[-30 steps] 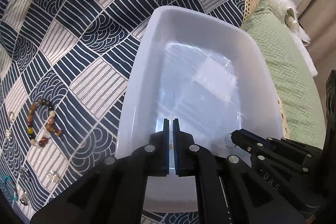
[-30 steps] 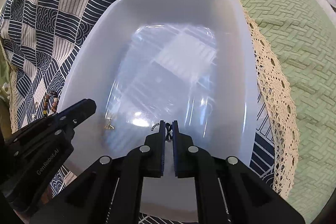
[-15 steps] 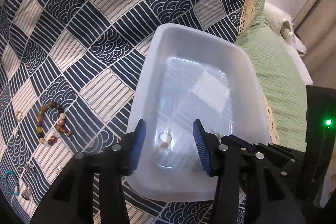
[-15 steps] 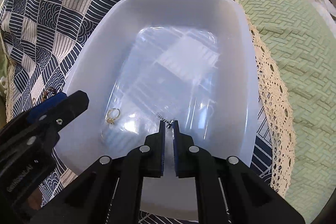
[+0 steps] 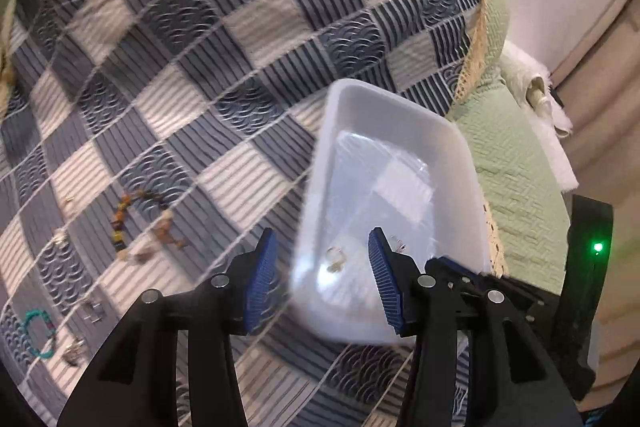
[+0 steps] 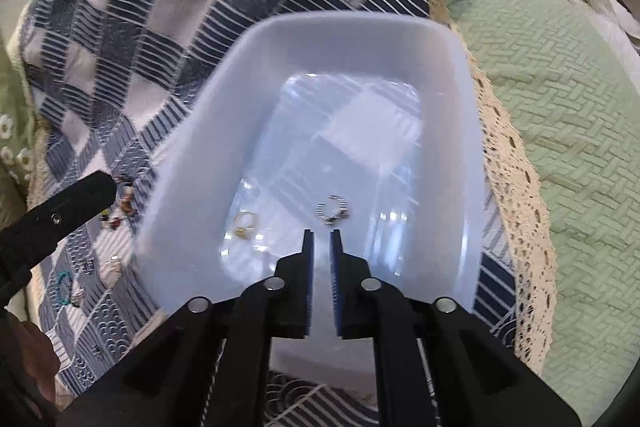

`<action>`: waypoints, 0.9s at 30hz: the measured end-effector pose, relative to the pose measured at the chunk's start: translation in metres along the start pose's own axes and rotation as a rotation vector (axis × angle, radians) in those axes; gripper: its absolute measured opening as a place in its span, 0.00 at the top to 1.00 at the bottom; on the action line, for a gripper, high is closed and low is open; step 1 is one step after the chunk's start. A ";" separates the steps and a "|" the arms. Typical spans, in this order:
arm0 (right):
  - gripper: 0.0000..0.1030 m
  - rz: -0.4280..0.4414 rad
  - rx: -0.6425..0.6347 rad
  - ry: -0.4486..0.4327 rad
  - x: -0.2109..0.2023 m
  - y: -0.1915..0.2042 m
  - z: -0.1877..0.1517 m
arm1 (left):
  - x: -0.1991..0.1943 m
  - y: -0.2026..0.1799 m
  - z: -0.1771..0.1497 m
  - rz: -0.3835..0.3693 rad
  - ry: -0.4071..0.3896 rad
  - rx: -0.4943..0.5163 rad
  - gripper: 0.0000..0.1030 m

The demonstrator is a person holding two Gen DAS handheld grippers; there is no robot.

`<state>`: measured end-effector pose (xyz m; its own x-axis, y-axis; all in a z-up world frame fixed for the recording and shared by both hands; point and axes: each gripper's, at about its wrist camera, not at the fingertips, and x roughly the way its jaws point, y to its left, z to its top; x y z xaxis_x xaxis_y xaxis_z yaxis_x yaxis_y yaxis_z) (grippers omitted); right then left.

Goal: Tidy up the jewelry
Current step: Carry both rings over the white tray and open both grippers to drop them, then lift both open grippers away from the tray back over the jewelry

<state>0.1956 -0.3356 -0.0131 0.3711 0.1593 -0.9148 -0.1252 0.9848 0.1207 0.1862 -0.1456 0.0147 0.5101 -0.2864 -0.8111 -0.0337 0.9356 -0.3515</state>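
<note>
- Gold ring (image 6: 245, 225) lying loose on floor of white plastic tray (image 6: 472, 163), near-left part; small silver chain piece (image 6: 333, 211) lying just beside it to the right. Both free, nothing gripping them.
- Same two bits showing in left wrist view: ring (image 5: 336, 259) and chain piece (image 5: 398, 246), blurry, near tray's (image 5: 396, 107) close end.
- Right gripper (image 6: 322, 247) hovering over tray's near end, just short of chain piece. Jaws nearly together w/ a narrow gap, holding nothing.
- Left gripper (image 5: 322, 275) sitting wide apart, empty, one finger over the cloth, other over tray's near-left corner.
- Tray resting on navy/white patchwork cloth (image 5: 208, 75), close to its lace edge; green quilted cover (image 6: 560, 107) beyond that.
- Rest of jewelry lying on cloth, well left of tray: brown beaded bracelet (image 5: 140, 227), teal bracelet (image 5: 38, 333), a few small silvery pieces (image 5: 76, 349) near it. Too blurred to say what sort.
- Step in hand, my read: drop-off into tray done for both claws; two pcs in, most left outside.
- Next move prob. calls for: left gripper swinging left to the cloth, jaws staying wide, coming down over one piece, pinching low. Beaded bracelet is the biggest target; small silvery bits need fingertips right at the fabric.
- Risk: snagging cloth w/ the pinch, or nudging the light tray.
</note>
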 end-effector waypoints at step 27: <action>0.12 0.118 -0.296 -0.008 -0.011 0.165 -0.065 | -0.067 0.246 -0.106 0.321 0.084 -0.121 0.26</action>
<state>0.1112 -0.1795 -0.0076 0.3451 0.2734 -0.8979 -0.4295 0.8966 0.1079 0.0527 0.0815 -0.0666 0.3850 -0.0024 -0.9229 -0.2849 0.9508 -0.1213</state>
